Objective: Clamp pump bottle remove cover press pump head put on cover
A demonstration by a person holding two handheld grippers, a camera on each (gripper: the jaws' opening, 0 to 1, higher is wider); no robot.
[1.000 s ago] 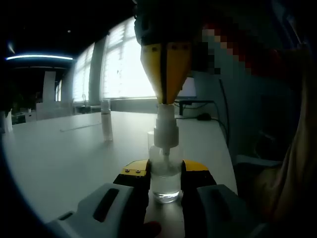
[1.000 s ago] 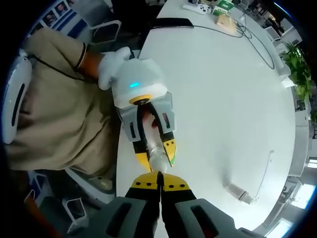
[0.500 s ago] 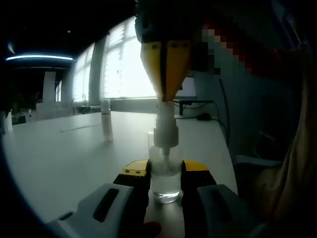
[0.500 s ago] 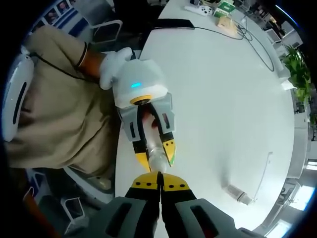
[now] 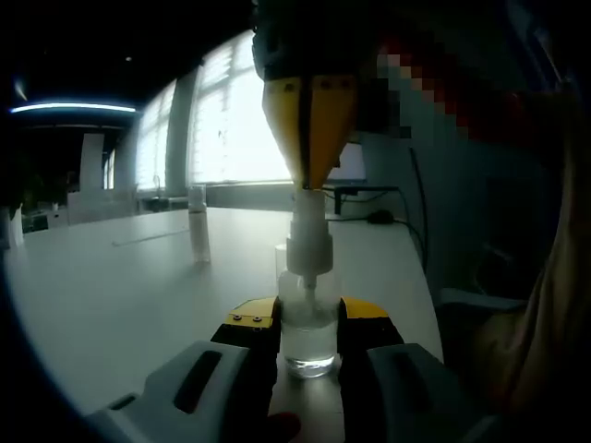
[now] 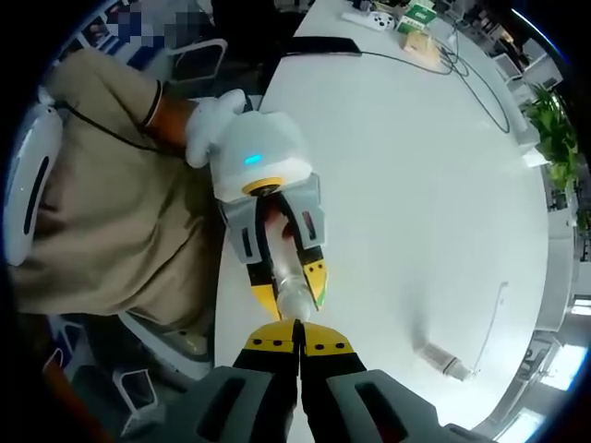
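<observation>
Left gripper (image 5: 307, 325): fingers (image 5: 247, 318) clamped on the pump bottle (image 5: 307, 323) body, one each side. Right gripper (image 6: 297, 348): fingers pressed together, tips on the bottle's pump head from above.

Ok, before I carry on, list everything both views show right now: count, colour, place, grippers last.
pump bottle: one, clear, upright on the table edge, between the left gripper's jaws
pump head: one, white, on the bottle, under the right gripper's tips
cover: one, clear, standing farther back on the table
table: one, white
cable: one, dark, across the far table
plant: one, green, beyond the table edge
left gripper: yellow tips, shut on the bottle
right gripper: yellow tips, jaws together, on the pump head
gloved hand: white, holding the left gripper
</observation>
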